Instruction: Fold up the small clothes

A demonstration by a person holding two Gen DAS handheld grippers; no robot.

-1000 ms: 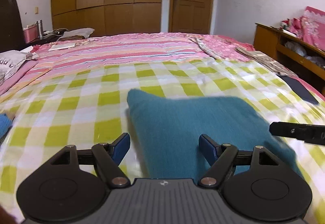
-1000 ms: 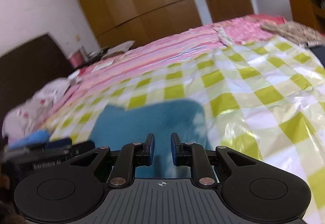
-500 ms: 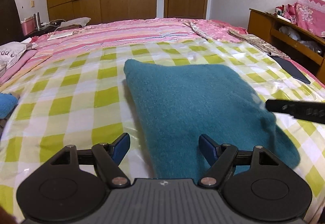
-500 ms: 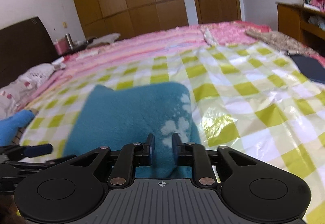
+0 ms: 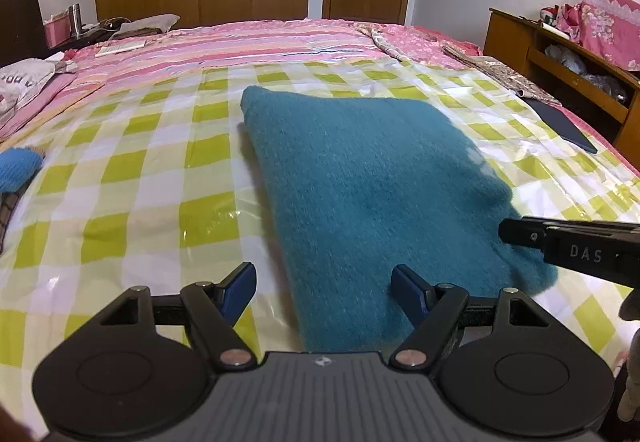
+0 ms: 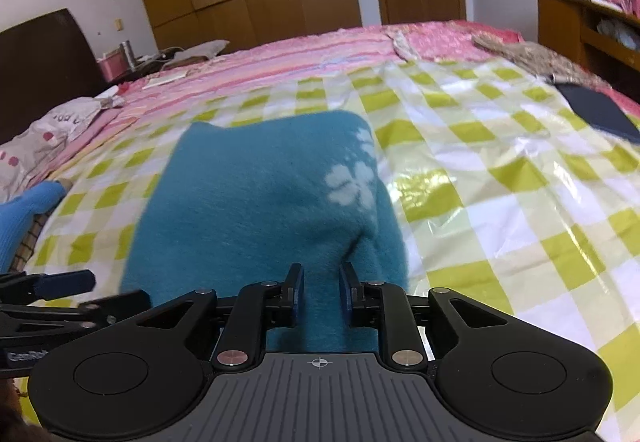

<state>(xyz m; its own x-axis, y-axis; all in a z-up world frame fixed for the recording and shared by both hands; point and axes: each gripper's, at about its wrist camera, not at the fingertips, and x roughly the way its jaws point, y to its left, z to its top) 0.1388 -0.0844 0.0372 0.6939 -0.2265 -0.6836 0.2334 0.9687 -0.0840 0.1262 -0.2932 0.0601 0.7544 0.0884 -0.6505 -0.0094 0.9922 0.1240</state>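
Teal fuzzy garment lies folded on the green-checked plastic sheet over the bed, pale flower print near its right edge. Sheet bare to left and right — blue knit item at far left edge. Left gripper spread wide over the garment's near-left corner, holding nothing. Right gripper nearly closed — narrow gap showing, nothing pinched.

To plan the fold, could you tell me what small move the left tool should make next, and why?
Probably lower and close the left tool on the near left corner of the teal sweater. Its jaws stand wide open over that corner, gripping nothing, while the right tool is nearly shut at the other near corner, where fabric ridges up toward it.
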